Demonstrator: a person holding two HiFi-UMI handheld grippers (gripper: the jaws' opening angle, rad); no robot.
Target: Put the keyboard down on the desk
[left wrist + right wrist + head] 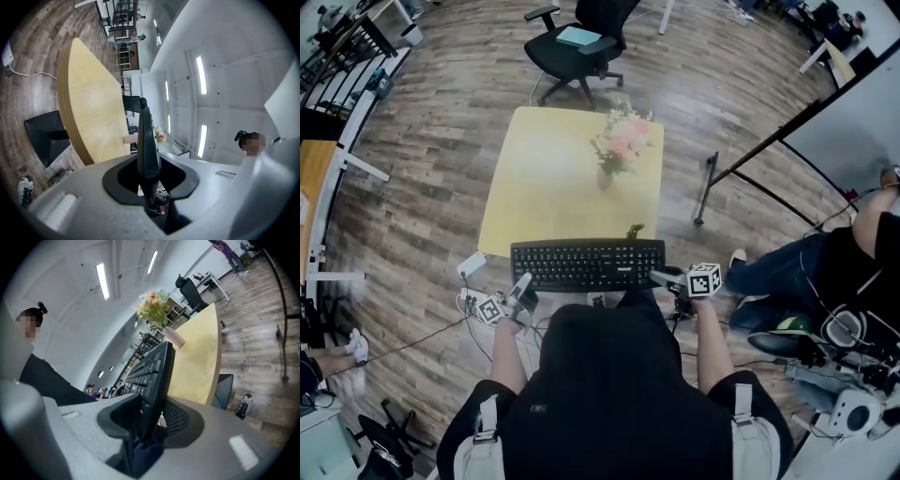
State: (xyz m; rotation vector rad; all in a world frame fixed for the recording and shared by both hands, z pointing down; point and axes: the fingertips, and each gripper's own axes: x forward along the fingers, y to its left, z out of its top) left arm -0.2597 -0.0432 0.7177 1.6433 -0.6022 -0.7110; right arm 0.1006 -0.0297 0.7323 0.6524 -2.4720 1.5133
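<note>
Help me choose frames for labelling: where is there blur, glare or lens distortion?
Head view: keyboard sharp, flowers soft, desk washed pale in the middle, room edges bowed. Left gripper view: strong fisheye with black corners, ceiling lights blown out. Right gripper view: same fisheye, floor planks curving, the keyboard's near end blurred.

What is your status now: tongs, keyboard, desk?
Left tongs and right tongs shut on black rectangular plastic keyboard, one each end. Keyboard over near edge of pale yellow wooden desk. Vase of pink flowers stands further back.
</note>
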